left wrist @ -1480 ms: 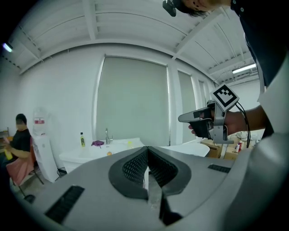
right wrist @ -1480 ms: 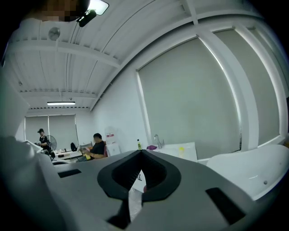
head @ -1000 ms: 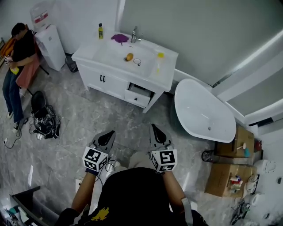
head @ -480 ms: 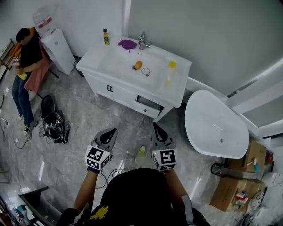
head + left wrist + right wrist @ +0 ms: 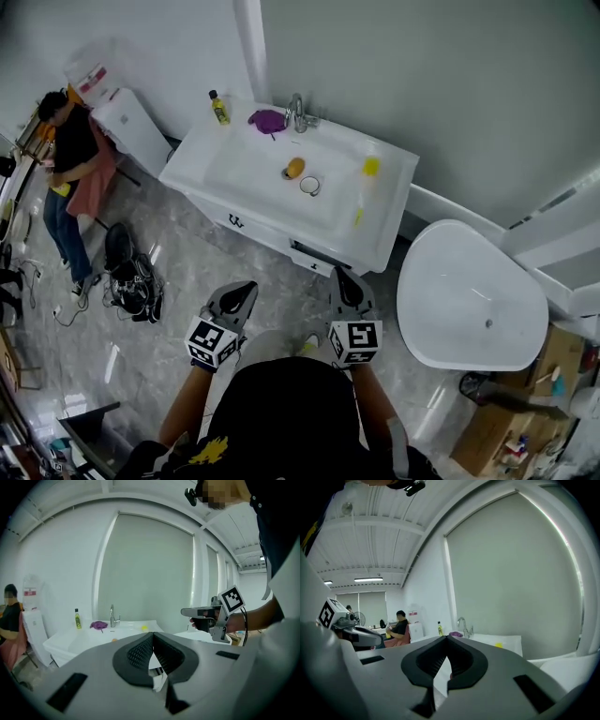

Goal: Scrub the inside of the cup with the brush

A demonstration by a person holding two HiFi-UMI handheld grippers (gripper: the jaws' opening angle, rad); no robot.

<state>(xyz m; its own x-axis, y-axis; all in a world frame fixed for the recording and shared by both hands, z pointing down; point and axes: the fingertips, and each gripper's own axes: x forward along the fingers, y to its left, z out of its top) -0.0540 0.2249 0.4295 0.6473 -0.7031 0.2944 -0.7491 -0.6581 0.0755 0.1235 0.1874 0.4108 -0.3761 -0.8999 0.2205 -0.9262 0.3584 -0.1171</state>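
Well beyond the empty, pressed-together fingers of left gripper (image 5: 246, 290) and right gripper (image 5: 342, 275), cup (image 5: 309, 186) and brush (image 5: 370, 168) rest on the vanity table (image 5: 201, 167).

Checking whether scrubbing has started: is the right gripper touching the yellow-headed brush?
Apart. The head view shows the right gripper over the floor, short of the vanity, while the brush lies on its countertop.

Distant cup (image 5: 309, 186), brush (image 5: 370, 169): tiny, indistinct.
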